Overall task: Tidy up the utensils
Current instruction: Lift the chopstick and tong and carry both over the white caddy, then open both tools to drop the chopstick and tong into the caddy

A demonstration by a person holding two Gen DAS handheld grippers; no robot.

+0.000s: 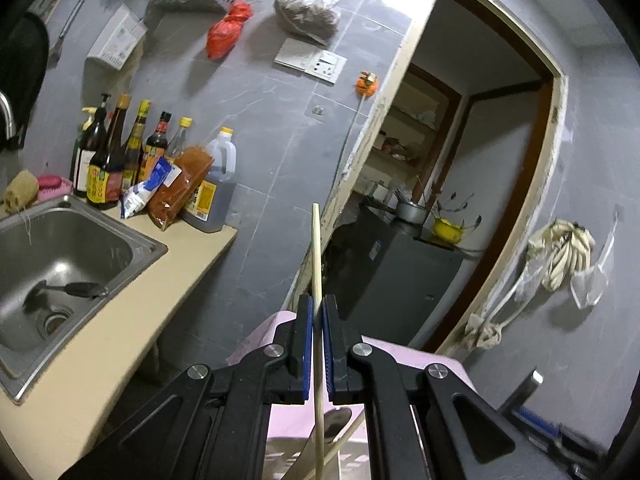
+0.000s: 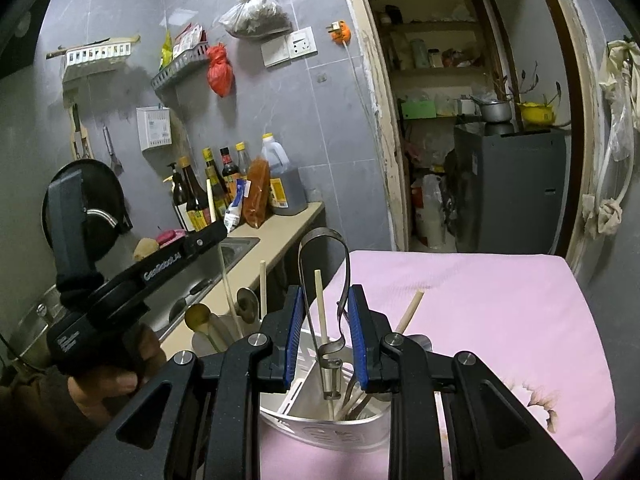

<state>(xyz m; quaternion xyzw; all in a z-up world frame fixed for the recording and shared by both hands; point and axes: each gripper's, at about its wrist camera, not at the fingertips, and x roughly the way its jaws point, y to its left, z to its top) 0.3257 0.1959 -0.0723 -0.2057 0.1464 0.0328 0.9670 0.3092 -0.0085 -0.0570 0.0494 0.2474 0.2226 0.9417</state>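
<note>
The left gripper (image 1: 319, 344) has its fingers closed on a single pale chopstick (image 1: 317, 256), which stands nearly upright between the blue pads, its top rising clear and its lower end reaching down toward a white utensil holder (image 2: 320, 420).

The right gripper (image 2: 325, 336) hovers over that holder with its fingers apart. Metal tongs (image 2: 323, 276) stand between them; the tongs seem to touch the right pad, but whether they are gripped cannot be told. More chopsticks and spoon handles lean inside the holder.

The likely risks are these. The chopstick is thin and held at one narrow spot, so it could pivot or slip through the pads if tilted. Lowered at an angle, it could catch on the tongs or the leaning utensils and miss its compartment. The two grippers work close together, so a bump could tip the light holder.

The holder sits on a surface covered by a pink cloth (image 2: 480, 320). To the left are a beige counter (image 1: 132, 312) with a steel sink (image 1: 60, 256) and a row of sauce bottles (image 1: 120, 152). Grey tiled walls carry racks and hanging bags. An open doorway (image 1: 460, 200) leads to a storeroom with shelves.
</note>
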